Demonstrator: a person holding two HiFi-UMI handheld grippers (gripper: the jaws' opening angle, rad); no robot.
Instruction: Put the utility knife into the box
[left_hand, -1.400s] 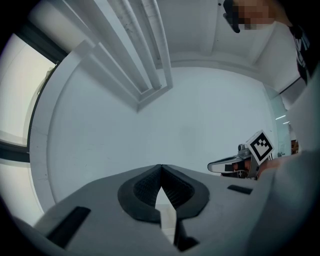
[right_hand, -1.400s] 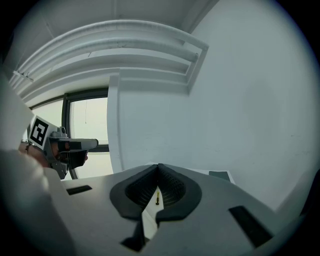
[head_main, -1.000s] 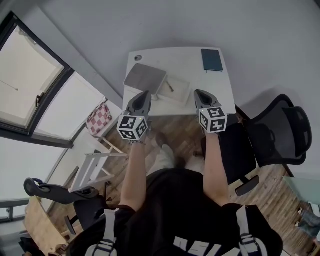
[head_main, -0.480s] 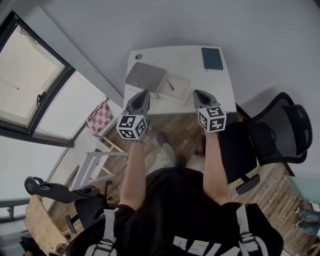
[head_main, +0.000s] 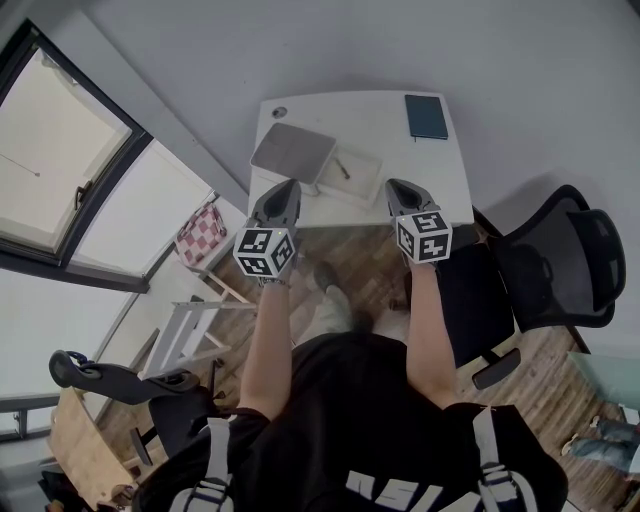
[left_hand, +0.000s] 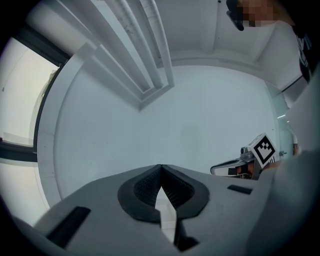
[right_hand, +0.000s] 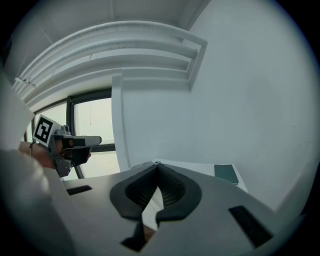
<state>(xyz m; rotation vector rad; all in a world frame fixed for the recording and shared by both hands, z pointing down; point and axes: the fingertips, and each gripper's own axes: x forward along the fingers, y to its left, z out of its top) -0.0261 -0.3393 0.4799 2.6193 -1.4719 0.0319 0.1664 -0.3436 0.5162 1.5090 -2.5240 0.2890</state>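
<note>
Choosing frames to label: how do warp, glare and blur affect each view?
Head view: fisheye bends the walls, window washed out, table sharp. Left gripper view: dark round vignette, mosaic patch at top. Right gripper view: same vignette, bright window at left.

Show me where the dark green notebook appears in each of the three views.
Head view: notebook on the white table, at its far right corner.
Left gripper view: not in it.
Right gripper view: notebook right of centre, below the middle.
Shared landmark: the white table, in head and right gripper views.

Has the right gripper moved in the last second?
No. The right gripper keeps its place at the near edge of the white desk.
</note>
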